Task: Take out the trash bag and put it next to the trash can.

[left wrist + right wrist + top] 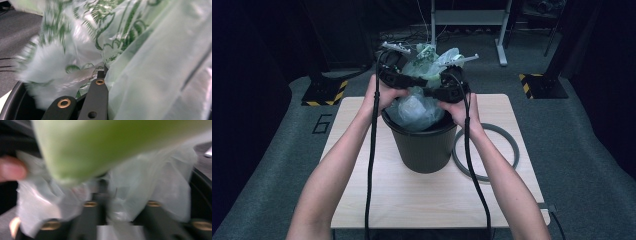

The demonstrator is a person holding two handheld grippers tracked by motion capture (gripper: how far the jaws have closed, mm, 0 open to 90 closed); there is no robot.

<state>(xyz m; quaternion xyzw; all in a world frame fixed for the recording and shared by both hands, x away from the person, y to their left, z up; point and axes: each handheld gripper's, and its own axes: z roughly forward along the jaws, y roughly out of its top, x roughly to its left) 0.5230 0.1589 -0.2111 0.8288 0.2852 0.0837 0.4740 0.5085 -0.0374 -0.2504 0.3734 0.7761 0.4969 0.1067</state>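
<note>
Your two bare forearms come up from the bottom of the high view, black cables trailing along them, and meet above a dark round plastic bin (422,147) that stands near the middle of the pale wooden desk (377,200). Your left gripper (404,80) and your right gripper (437,92) sit close together over the bin's mouth, both buried in the thin translucent plastic bag with a green printed pattern (419,107). That bag fills the bin, bulges out over the rim and rises in a crumpled bunch above and behind both grippers.

In the left gripper view, your left gripper's (103,72) jaws stand closed together with a fold of the bag film (140,75) pinched at their tips; printed film drapes to either side of them, and the bin's dark rim curves past at the lower left.

In the right gripper view, which is blurred, your right gripper's (106,200) jaws are drawn together on a bunch of the bag film (130,185) that spills around them. More of the bag, looking green and out of focus, hangs close across the top, and a fingertip shows at the left edge.

On the desk just to the right of the bin lies a grey flat ring (509,145), apart from the bag.
</note>
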